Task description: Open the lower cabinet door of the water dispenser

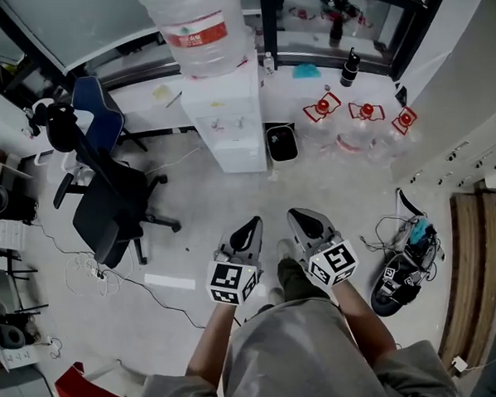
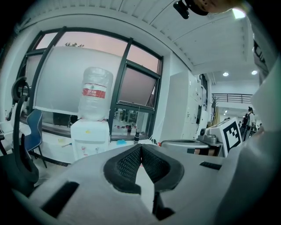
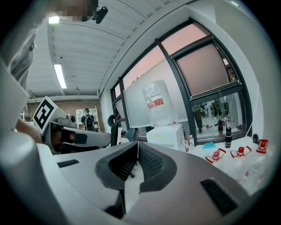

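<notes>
A black office chair (image 1: 107,205) stands on the floor at left, and beside it the water dispenser (image 1: 224,103) stands against the window wall with its lower cabinet door (image 1: 240,156) shut. Well short of it, the left tongs (image 1: 249,227) and right tongs (image 1: 303,218) point toward it side by side, each pressed together on nothing.

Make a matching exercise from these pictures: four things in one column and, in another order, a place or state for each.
Things
1. water dispenser
2. office chair
3. black bin
4. right gripper

Places or states
A. jaws shut, nothing between them
B. left of the dispenser in the head view
C. carries a clear bottle on top
D. just right of the dispenser's base in the head view

Pairs: 1-C, 2-B, 3-D, 4-A
</notes>
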`<state>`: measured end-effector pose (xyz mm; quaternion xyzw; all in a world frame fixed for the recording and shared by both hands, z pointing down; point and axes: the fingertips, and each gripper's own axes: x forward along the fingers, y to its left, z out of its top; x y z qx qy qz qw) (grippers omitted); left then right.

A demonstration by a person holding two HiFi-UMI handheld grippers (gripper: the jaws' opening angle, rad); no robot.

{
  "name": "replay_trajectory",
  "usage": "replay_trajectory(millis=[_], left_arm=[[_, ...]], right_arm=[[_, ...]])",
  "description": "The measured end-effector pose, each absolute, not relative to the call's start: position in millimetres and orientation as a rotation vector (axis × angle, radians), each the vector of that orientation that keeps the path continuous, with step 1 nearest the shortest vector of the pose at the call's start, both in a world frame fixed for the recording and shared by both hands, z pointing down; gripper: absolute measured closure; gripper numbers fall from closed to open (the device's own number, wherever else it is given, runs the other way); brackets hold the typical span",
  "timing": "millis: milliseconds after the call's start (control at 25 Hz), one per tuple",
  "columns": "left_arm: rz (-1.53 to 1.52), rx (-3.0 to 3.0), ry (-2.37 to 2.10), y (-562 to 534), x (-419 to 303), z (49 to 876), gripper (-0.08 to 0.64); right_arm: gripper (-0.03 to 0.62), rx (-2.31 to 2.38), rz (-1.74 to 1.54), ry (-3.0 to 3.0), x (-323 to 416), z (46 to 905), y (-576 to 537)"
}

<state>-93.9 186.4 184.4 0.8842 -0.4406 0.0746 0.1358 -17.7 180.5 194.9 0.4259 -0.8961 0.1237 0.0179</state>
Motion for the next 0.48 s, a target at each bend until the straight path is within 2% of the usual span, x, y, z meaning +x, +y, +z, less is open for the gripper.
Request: replay_trajectory(millis=[480], left_arm=[[0.295, 2.532, -1.272, 89, -61, 193, 0.551]], right_arm=[[0.58, 1.251, 0.455, -2.802, 7, 209, 85]])
